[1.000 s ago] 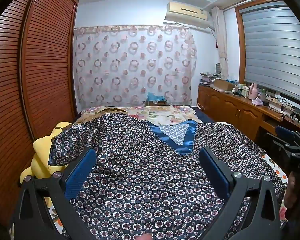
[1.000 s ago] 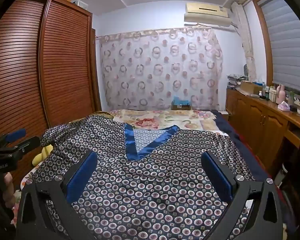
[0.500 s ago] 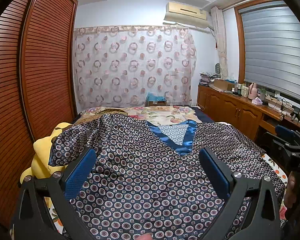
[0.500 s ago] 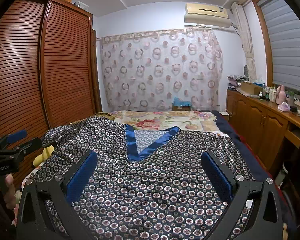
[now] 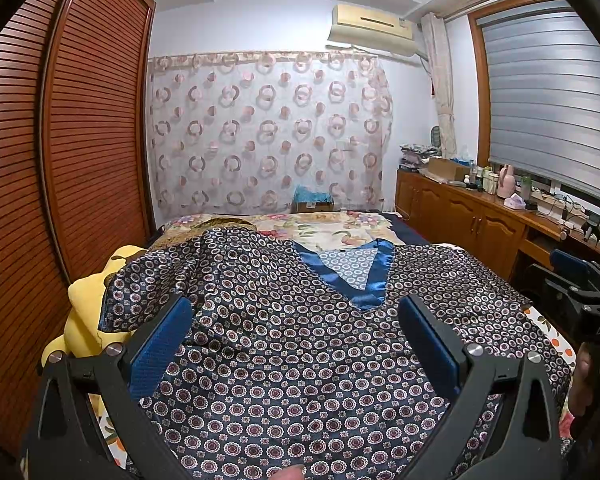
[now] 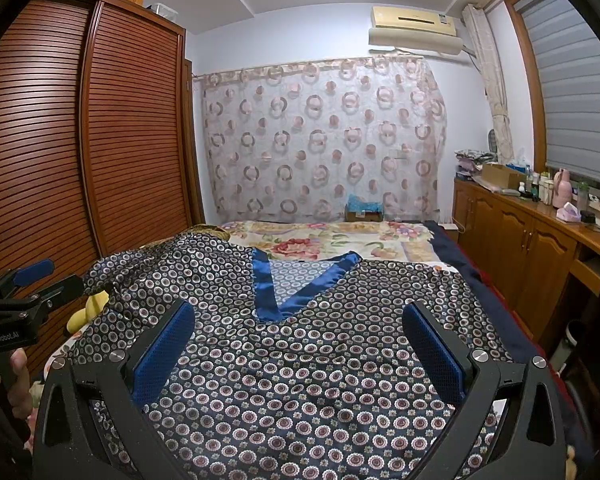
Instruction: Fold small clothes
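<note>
While both my claws hover over the near edge of the bed (image 6: 416, 240), neither has hold of anything: my left claw (image 5: 296, 344) stands wide, its blue pads spread apart with only cloth showing between them, and my right claw (image 6: 298, 346) is spread just as wide. The thing I mean to fold, a dark satin top (image 5: 300, 352) printed with small rings, lies front up and spread nearly flat across the bed, its blue V-neck band (image 6: 288, 292) pointing toward me and the neck toward the far edge. One sleeve (image 5: 148, 280) bunches at the bed's left edge, draped against a yellow plush toy (image 5: 86, 304); the other reaches toward the right edge. I judge it was laid out like this so the hem sits nearest me, where both claws can pinch it at once. No fold is made yet. My likely next move is to lower each claw onto a near corner; satin slides, so a shallow pinch could slip.
</note>
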Demonstrator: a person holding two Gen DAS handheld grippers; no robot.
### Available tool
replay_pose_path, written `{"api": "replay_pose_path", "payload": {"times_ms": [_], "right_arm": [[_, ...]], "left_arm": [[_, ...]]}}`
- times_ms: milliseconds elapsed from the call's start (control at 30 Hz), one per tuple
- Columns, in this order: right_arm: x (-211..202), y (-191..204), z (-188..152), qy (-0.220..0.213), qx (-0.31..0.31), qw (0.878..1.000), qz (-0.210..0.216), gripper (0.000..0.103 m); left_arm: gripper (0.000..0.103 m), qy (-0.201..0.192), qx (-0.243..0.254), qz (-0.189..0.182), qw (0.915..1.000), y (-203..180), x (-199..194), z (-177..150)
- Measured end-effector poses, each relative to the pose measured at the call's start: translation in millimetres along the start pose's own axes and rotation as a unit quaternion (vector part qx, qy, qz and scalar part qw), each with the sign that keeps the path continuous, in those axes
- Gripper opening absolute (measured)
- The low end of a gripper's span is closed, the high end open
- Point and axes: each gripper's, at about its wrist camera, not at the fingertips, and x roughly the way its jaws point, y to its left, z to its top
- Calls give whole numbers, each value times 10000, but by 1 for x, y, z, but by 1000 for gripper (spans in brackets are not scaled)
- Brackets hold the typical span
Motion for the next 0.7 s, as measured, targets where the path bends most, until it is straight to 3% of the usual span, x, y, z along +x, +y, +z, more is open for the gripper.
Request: {"api": "replay_pose_path", "payload": {"times_ms": [700], "right_arm": [[1,-1,0,6,28,10000,47,103]], "left_arm": [[103,-42,47,8,10000,-1,-8,7]]}}
